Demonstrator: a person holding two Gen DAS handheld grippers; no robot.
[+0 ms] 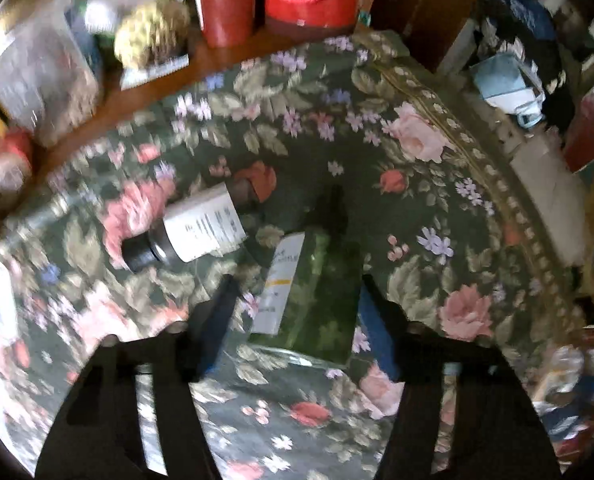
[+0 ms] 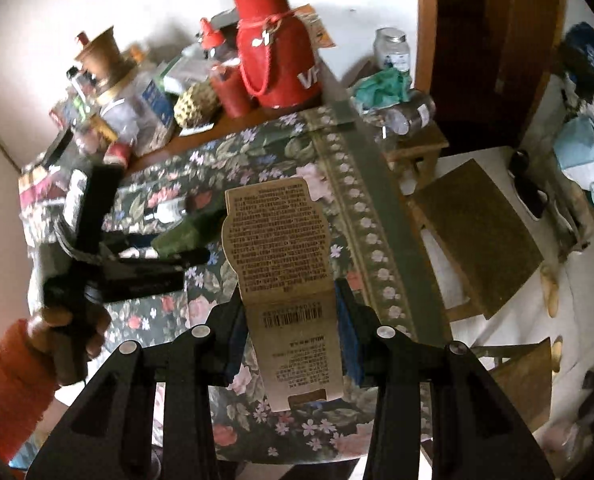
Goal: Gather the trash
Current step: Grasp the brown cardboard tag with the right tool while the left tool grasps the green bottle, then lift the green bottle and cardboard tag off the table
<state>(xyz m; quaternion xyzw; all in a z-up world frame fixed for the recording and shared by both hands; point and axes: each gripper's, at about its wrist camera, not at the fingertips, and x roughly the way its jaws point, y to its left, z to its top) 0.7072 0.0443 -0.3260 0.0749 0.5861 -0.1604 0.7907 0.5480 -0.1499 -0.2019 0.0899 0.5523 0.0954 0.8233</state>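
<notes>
A green packet (image 1: 317,292) with a white label lies on the floral tablecloth (image 1: 417,208). My left gripper (image 1: 297,300) is open, its fingers on either side of the packet. A small dark bottle (image 1: 193,228) with a white label lies on its side just to the left. In the right wrist view, my right gripper (image 2: 293,312) is shut on a brown cardboard tag (image 2: 281,248) printed with text and a barcode, held above the table. The left gripper (image 2: 169,252) and the green packet (image 2: 185,232) show there too, at left.
A red thermos (image 2: 273,48), a red jar (image 2: 233,92), a pineapple-like object (image 2: 195,108) and several jars and boxes crowd the table's far edge. A wooden stool (image 2: 477,232) stands right of the table. Face masks (image 2: 581,152) hang at far right.
</notes>
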